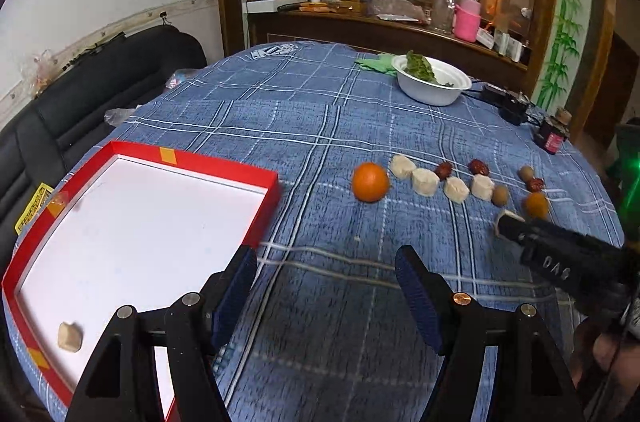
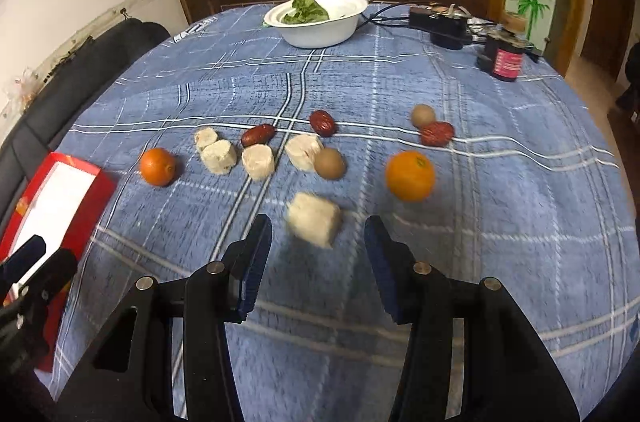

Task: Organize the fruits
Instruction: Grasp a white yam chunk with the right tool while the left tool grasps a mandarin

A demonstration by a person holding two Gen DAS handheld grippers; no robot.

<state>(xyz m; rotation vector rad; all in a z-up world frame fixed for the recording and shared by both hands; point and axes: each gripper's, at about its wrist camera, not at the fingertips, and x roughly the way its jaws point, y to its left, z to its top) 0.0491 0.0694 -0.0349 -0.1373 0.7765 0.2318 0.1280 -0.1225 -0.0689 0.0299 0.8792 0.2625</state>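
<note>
In the left wrist view my left gripper stands open and empty at lower centre, the red tray at left holding one pale chunk. In the right wrist view my right gripper is open just short of the nearest pale chunk at centre; it looks light, soft and crumbly, so I'd pinch its flat sides gently.

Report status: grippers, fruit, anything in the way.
Left gripper open, empty, beside red box. Right gripper open, white chunk just ahead of its fingers, not gripped. One chunk in box; the other fruit on cloth. Path clear.

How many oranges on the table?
2. One orange lies at the row's box-side end; the other orange sits nearer the right gripper. None seems hidden.
</note>
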